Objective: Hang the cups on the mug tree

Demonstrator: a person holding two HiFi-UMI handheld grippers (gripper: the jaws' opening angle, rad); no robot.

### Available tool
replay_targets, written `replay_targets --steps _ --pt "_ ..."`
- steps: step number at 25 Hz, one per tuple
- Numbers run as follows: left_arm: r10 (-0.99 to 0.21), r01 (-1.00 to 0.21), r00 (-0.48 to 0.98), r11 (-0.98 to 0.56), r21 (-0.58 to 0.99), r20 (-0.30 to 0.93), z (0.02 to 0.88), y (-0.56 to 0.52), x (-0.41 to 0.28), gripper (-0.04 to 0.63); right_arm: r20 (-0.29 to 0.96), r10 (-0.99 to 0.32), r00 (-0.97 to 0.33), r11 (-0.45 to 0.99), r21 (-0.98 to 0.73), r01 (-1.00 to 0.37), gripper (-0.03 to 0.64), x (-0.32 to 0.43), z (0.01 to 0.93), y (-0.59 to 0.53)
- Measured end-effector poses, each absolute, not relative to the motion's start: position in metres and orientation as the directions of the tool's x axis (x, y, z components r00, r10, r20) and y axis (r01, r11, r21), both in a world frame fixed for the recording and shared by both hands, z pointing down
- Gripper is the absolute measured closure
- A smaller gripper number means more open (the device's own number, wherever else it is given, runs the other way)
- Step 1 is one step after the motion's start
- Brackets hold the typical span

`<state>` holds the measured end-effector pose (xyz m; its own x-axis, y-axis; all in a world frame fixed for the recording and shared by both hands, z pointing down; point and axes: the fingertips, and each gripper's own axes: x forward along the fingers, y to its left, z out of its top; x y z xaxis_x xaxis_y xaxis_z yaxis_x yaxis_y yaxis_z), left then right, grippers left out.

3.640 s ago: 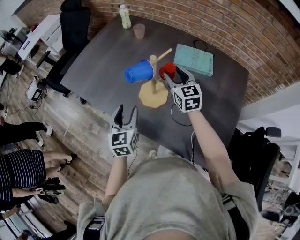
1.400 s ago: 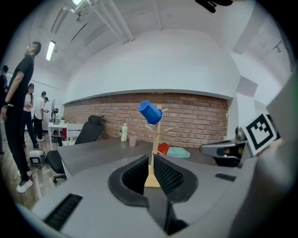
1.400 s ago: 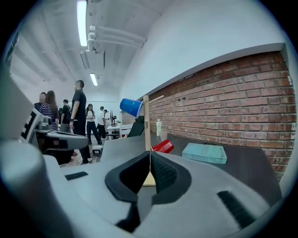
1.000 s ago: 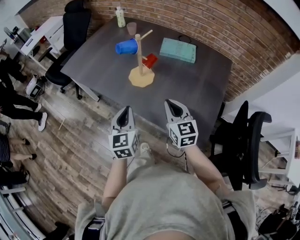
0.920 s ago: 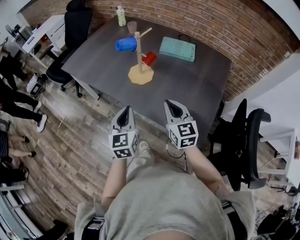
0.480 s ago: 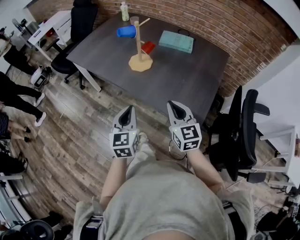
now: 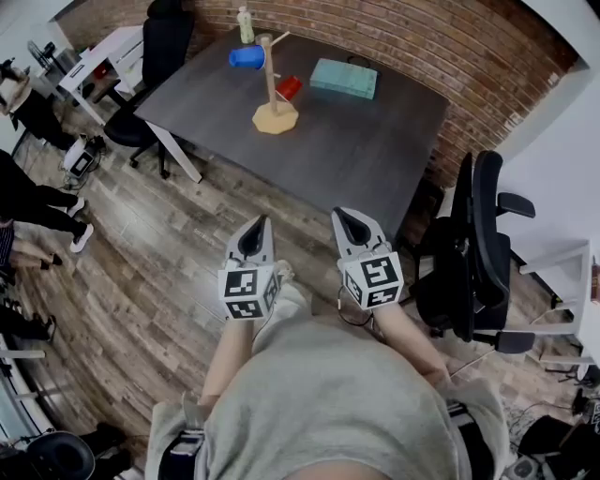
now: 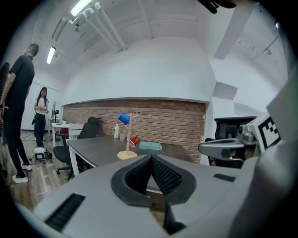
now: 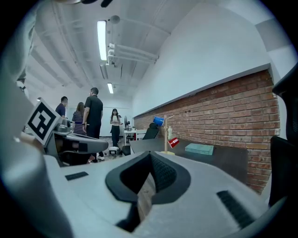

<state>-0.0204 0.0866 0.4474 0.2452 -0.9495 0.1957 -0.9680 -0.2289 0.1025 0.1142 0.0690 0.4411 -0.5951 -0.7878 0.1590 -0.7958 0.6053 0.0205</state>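
Both grippers empty, jaws together: left gripper (image 7: pixel 257 225) and right gripper (image 7: pixel 346 218) side by side over wood floor, well clear of the table (image 7: pixel 356 150).

Mug tree (image 7: pixel 269 66) far ahead, slightly left, near the table's far left corner; post upright. Left gripper marginally nearer.

Blue cup (image 7: pixel 247 57) on an upper peg, left side. Red cup (image 7: pixel 289 87) lower, right side.

Bottle (image 7: pixel 246 22) at the far edge, small pale cup (image 8: pixel 122 136) beside it, possibly still to hang. Teal box (image 7: pixel 343 79) right of the tree.

In the way: the table's near edge; office chair (image 7: pixel 473 244) at right.
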Motion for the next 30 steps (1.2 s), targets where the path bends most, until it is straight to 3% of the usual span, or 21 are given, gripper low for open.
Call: replay_targets --steps 30 --pt "-0.943 -0.963 0.265 -0.252 0.092 0.200 0.446 0.096 -0.017 0.586 0.171 -0.807 -0.566 0.574 -0.002 -0.819 0.618 0.122 0.446 0.080"
